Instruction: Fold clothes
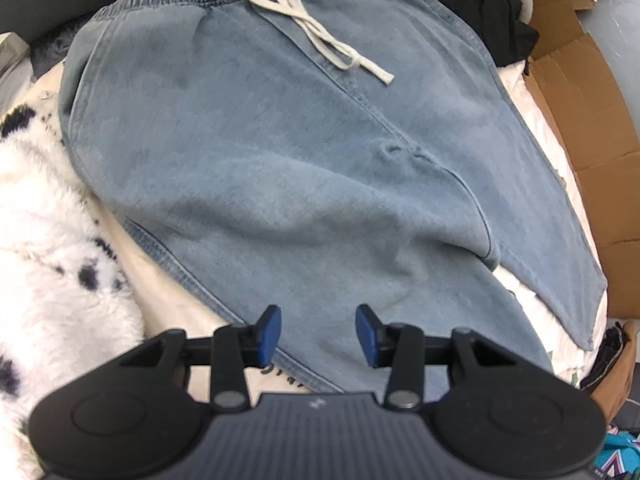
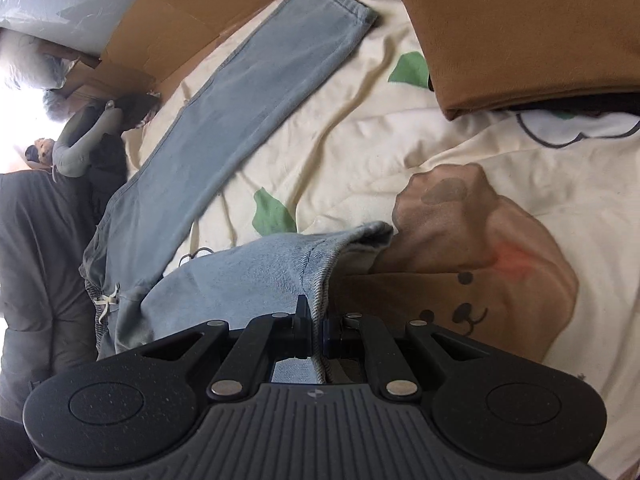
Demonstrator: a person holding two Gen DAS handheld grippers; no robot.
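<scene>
Across the cream printed bedsheet [image 2: 360, 128], light-blue denim drawstring trousers [image 1: 280, 160] lie unfolded; right gripper [image 2: 316, 332] clenches one leg hem, left gripper [image 1: 316, 332] hovers released.

1. The right gripper [image 2: 316, 332] fills the bottom of the view, its two black fingers pressed together on the hem of a light blue denim trouser leg [image 2: 280, 264].
2. That pinched leg is lifted, its cuff opening towards the right.
3. The other trouser leg [image 2: 248, 92] lies flat and stretches diagonally to the upper right, across a cream bed cover [image 2: 360, 152] printed with green leaves and a brown bear.
4. A folded brown garment [image 2: 520, 36] rests on the cover at the upper right.
5. Flattened cardboard [image 2: 168, 28] lies beyond the trousers at the upper left.
6. A white drawstring [image 2: 106, 304] shows at the trousers' waist, lower left.
</scene>
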